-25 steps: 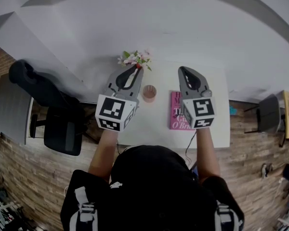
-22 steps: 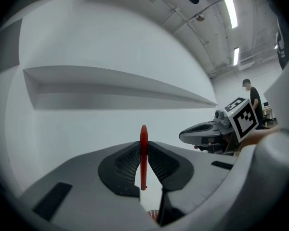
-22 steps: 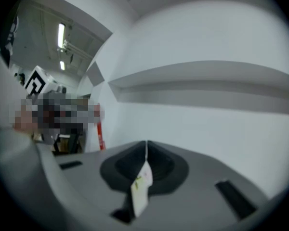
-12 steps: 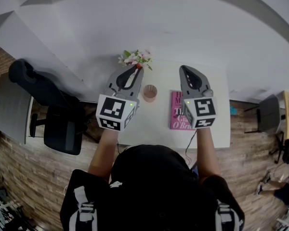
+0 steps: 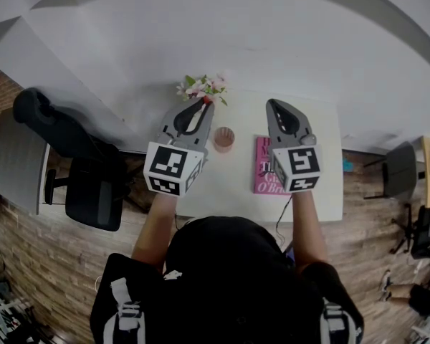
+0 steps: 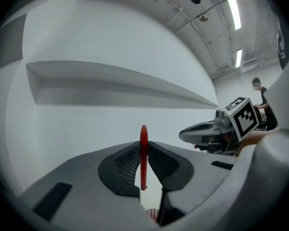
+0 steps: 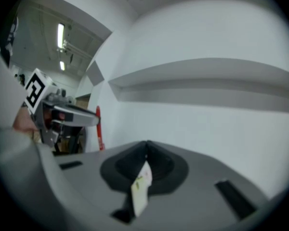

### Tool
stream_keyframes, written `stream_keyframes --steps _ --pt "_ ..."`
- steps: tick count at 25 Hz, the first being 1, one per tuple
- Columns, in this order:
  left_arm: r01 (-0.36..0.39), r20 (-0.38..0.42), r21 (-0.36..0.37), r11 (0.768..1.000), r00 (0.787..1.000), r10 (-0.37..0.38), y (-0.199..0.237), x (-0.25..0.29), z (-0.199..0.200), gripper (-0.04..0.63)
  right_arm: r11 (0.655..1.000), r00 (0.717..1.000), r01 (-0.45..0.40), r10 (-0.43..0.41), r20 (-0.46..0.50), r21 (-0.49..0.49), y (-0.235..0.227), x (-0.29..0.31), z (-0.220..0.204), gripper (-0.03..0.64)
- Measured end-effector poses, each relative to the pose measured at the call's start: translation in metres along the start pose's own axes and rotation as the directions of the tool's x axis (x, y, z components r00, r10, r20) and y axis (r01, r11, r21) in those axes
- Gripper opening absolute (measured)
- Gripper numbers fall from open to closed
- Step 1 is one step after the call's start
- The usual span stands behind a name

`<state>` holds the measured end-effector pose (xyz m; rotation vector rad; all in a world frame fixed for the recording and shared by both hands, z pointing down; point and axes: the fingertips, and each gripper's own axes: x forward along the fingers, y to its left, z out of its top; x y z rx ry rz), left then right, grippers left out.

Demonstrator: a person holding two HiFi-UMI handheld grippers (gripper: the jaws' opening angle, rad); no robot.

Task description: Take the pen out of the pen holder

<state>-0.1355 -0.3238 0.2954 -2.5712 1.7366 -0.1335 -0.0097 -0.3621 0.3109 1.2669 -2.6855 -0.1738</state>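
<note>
Lower centre of the left gripper view, the left gripper (image 6: pixel 143 146) pinches the red pen (image 6: pixel 143 160) upright, clear of the holder (image 5: pixel 223 138). The right gripper (image 7: pixel 145 153) is pressed together. The pen seems light, stiff and slick, so mid-barrel looks safest.

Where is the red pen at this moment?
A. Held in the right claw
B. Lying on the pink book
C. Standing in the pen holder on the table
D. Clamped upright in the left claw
D: the left gripper view shows the red pen upright with the left claw closed on its shaft, while in the head view the pen holder stands on the table apart from that claw.
</note>
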Motion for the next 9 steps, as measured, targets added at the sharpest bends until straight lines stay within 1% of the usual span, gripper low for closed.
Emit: stream_keyframes --steps 2,9 --pt "0.002 0.001 -0.011 1.000 1.000 -0.002 0.0010 0.0009 -0.0019 0.060 1.000 1.000 0.000 0.000 -0.001 0.000 0.0000 0.0008 -0.0007 0.035" --pt "-0.001 0.000 -0.010 1.000 1.000 0.001 0.0026 0.0009 -0.0023 0.060 1.000 1.000 0.000 0.000 -0.005 0.003 0.0010 0.0014 -0.0012 0.035"
